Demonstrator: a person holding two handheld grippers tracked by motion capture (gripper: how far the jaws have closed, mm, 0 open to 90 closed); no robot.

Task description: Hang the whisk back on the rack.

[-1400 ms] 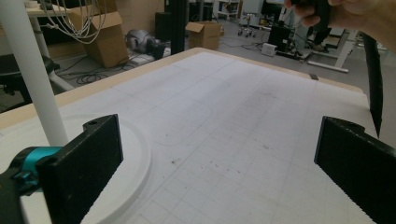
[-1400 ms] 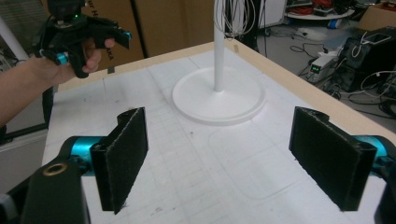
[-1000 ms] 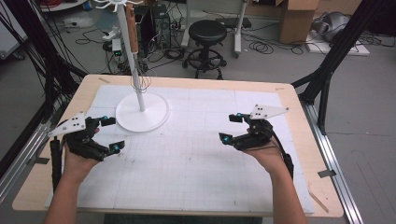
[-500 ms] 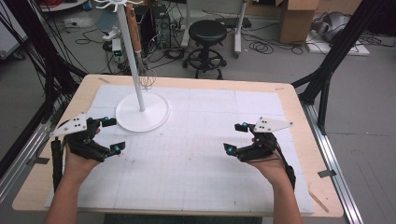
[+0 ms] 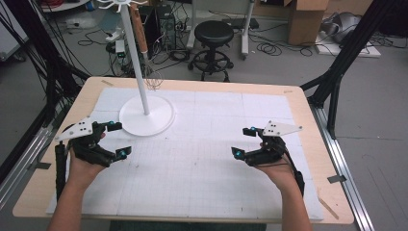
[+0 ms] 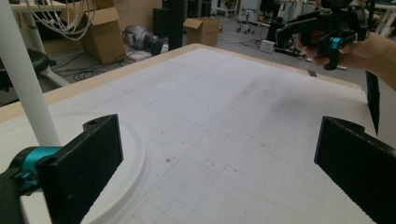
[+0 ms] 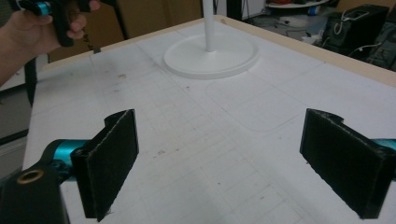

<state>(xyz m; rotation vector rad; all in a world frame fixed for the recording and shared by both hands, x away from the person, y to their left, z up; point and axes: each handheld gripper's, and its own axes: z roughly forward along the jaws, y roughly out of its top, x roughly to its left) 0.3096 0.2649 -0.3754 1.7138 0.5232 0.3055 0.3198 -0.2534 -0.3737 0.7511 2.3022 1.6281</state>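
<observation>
Hands hover apart in the high view: left hand-held gripper (image 5: 115,139) gapes just beside the white stand (image 5: 146,114), right hand-held gripper (image 5: 244,142) gapes well clear. Left gripper view: stand base (image 6: 126,158) close. Right gripper view: approach its pole (image 7: 208,25) squarely, jaws wide.

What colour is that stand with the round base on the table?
The stand is plain white, pole and base alike; the high view shows it best.

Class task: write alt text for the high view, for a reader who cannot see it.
A person's hands hold the left gripper and right gripper, both open and empty, above a white gridded mat on a wooden table. A white pole stand rests on the mat near the left gripper.
</observation>
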